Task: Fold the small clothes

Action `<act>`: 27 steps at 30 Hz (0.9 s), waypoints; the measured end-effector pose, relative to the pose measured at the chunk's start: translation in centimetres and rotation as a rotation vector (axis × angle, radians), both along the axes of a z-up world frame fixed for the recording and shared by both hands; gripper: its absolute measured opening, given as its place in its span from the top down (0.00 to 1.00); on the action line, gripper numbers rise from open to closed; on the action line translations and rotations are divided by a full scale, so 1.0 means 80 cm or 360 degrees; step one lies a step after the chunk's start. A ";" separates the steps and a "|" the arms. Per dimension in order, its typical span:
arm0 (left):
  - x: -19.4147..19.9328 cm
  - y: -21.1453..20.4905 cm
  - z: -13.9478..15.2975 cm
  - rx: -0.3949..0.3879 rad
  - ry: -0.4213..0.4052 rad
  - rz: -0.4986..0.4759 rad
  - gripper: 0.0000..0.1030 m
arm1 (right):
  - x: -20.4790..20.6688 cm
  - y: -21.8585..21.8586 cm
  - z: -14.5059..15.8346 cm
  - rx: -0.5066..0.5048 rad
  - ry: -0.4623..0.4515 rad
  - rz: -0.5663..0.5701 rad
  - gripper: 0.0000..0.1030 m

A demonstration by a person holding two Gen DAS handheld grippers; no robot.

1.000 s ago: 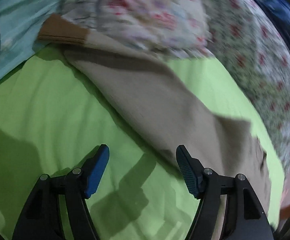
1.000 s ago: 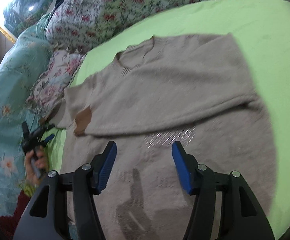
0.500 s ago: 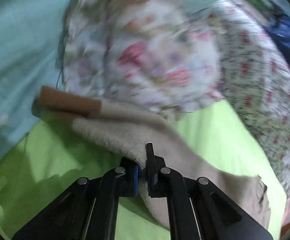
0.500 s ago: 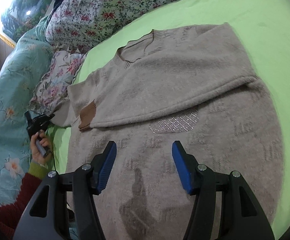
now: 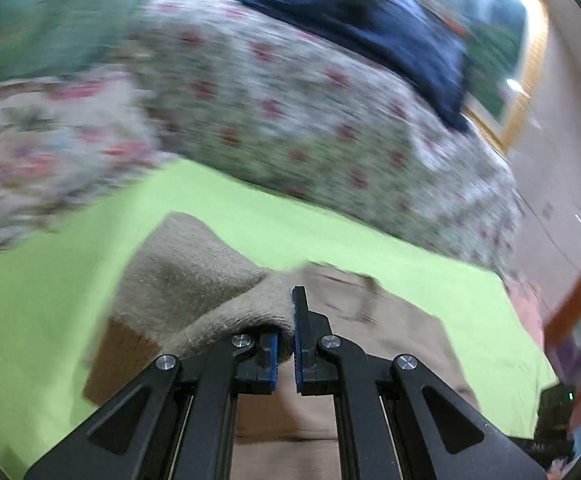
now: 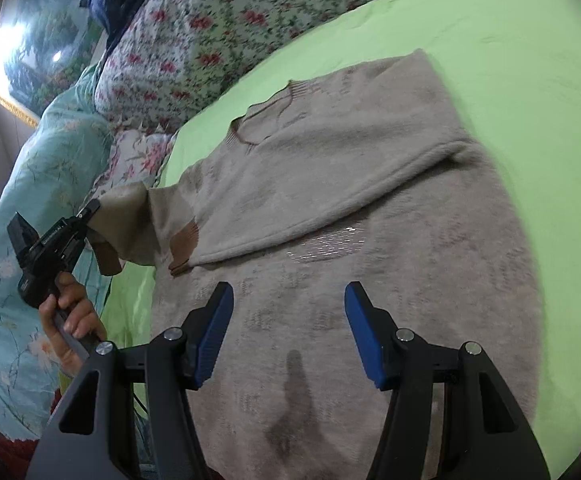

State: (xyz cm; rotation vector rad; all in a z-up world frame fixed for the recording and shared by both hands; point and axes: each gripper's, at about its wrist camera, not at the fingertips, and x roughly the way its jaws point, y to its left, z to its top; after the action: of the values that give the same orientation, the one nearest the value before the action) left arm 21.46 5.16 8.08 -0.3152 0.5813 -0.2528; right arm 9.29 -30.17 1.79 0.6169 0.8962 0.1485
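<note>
A beige knit sweater (image 6: 370,216) lies flat on the green bedsheet (image 6: 522,40), one sleeve folded across its chest with a brown cuff (image 6: 182,246). My left gripper (image 5: 285,340) is shut on the other sleeve (image 5: 194,280) and holds it lifted; its brown cuff (image 5: 114,360) hangs below. In the right wrist view the left gripper (image 6: 90,210) shows at the sweater's left edge, holding that sleeve (image 6: 126,220). My right gripper (image 6: 288,334) is open and empty, hovering over the sweater's lower body.
Floral quilts (image 6: 218,12) and a teal floral blanket (image 6: 30,208) are piled along the far and left sides of the bed. A dark blue cloth (image 5: 370,28) lies on the quilt. A framed picture (image 6: 30,40) hangs behind.
My left gripper closed on the sleeve and has lifted it, swinging right towards the sweater's body. My right gripper stayed open and moved slightly closer over the sweater.
</note>
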 end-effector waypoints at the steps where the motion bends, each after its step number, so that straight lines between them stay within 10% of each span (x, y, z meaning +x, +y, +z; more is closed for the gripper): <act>1: 0.004 -0.034 -0.006 0.0024 0.0012 -0.0074 0.96 | -0.003 -0.006 0.000 0.0006 -0.0001 -0.0019 0.43; 14: 0.026 -0.246 -0.132 0.0377 0.0384 -0.0601 0.88 | -0.023 -0.050 0.002 0.0008 -0.0009 -0.0157 0.43; 19: -0.017 -0.211 -0.122 0.0341 0.0338 -0.0606 0.47 | -0.009 -0.036 0.015 -0.0036 -0.0057 -0.0104 0.43; 27: -0.058 -0.085 -0.108 0.0283 0.0341 -0.0315 0.40 | 0.045 0.034 0.028 -0.0222 -0.0134 0.0125 0.43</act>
State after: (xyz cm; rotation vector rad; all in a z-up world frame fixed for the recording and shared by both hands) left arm 16.86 -1.61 -0.53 -0.1124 0.8430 -0.3578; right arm 12.85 -27.43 4.04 0.4432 0.8421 0.1797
